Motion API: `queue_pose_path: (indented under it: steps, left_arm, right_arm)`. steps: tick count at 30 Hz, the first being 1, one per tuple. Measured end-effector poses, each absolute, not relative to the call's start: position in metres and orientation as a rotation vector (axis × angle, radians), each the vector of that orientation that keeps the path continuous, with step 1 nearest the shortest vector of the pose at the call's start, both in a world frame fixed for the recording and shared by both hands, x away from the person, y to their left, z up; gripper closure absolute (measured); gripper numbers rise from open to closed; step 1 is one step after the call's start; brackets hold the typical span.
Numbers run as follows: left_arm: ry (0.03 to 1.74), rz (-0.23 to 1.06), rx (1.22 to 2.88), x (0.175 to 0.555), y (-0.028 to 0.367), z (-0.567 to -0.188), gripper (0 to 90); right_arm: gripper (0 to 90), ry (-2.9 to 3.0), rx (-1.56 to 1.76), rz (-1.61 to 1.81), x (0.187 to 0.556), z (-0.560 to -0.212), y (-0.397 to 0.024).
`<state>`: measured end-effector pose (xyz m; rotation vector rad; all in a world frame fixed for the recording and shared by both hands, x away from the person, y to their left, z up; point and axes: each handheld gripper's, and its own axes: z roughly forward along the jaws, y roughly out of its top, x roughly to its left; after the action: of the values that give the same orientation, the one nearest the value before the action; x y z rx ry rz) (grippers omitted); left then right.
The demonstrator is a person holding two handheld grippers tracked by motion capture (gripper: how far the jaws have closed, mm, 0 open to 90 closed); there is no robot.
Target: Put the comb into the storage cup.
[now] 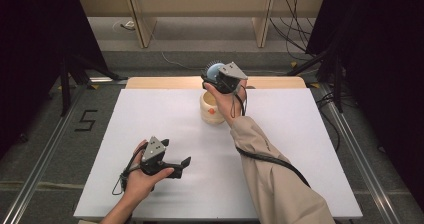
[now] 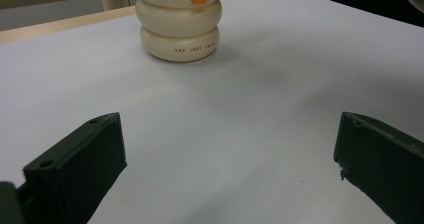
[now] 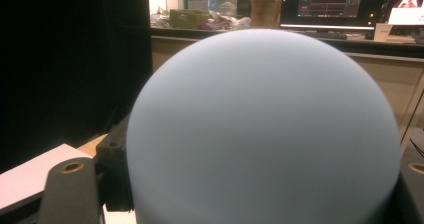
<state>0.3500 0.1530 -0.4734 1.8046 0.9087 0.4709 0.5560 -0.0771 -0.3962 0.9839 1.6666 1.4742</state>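
Nearest the person, the left gripper (image 1: 184,163) rests low on the white table (image 1: 300,149) with its jaws spread wide and nothing between them; in the left gripper view they frame bare tabletop, with the cream ringed pot (image 2: 179,26) standing well ahead. Farther out, the right gripper (image 1: 214,75) hangs above that pot (image 1: 212,109) near the table's far edge, its jaws clasped on a pale blue ball (image 1: 215,70) — in the right gripper view the ball (image 3: 260,129) swells up between the two black jaws. The step in hand looks like carrying the ball to the pot; next, I judge, the right hand must bring it down centred over the opening and only then let go, or the ball may roll off the rim. Much is hard to tell: the pot's top is cut off in the left gripper view, the hand covers part of its mouth from above, and its inside is not clear — nor the ball's lower half.
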Motion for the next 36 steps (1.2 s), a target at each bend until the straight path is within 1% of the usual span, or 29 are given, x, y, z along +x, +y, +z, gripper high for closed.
queue_pose_path:
  steps: [36]
  left_arm:
    - [0.907,0.476,1.803,0.3496,0.152,-0.4733,0.0]
  right_arm:
    - [24.3,1.689,0.972,1.459,0.5533,-0.4024,-0.0752]
